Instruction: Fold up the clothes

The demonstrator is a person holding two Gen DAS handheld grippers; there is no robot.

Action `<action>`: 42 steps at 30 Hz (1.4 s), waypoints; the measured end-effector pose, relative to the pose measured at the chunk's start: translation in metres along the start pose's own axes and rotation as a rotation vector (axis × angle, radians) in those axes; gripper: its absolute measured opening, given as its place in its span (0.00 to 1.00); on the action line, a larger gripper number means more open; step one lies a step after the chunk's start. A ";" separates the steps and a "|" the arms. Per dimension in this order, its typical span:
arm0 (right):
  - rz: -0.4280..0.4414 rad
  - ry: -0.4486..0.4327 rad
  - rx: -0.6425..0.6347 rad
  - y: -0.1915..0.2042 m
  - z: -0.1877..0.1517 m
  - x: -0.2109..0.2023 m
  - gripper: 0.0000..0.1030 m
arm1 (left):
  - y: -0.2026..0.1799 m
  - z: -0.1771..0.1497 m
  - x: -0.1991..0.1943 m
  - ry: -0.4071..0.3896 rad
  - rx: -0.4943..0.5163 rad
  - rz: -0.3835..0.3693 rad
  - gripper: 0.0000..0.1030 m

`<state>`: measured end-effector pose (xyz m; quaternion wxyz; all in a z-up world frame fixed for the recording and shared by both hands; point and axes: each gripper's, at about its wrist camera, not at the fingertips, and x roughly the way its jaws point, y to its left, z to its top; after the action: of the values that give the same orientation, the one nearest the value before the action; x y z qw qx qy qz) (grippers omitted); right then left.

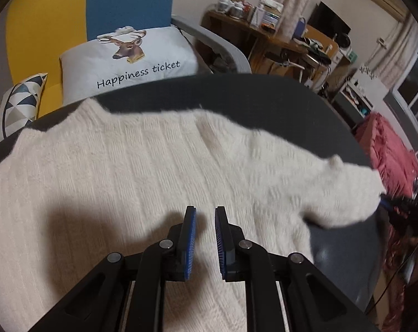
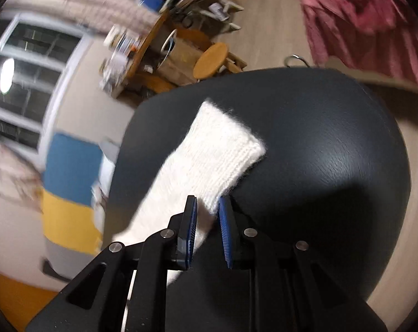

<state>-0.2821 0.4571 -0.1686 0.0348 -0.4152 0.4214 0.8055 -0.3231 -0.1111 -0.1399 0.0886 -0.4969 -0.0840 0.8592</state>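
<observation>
Cream sweater [image 1: 142,166] body left; sleeve cuff [image 2: 225,144] right.

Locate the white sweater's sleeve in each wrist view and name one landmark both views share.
Left wrist view: the sleeve runs out to the right edge, its cuff end at the right tool.
Right wrist view: the sleeve lies in the centre, its cuff pointing up and away, its lower edge between the right tool pads.
Shared landmark: the dark round table under the sweater.
</observation>
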 end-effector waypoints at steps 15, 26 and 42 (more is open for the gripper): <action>-0.112 -0.084 -0.289 0.023 0.007 -0.048 0.10 | -0.029 0.026 0.031 0.020 0.113 0.016 0.11; -0.300 0.254 -0.829 0.149 -0.036 0.060 0.11 | -0.032 0.048 0.047 0.024 0.148 0.095 0.11; 0.082 0.304 -0.409 0.110 -0.051 0.009 0.28 | -0.046 0.015 0.013 0.020 0.164 -0.098 0.12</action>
<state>-0.2993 0.3477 -0.1189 -0.1463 -0.5124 0.2665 0.8031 -0.3395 -0.0645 -0.1324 0.1717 -0.4916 -0.0366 0.8529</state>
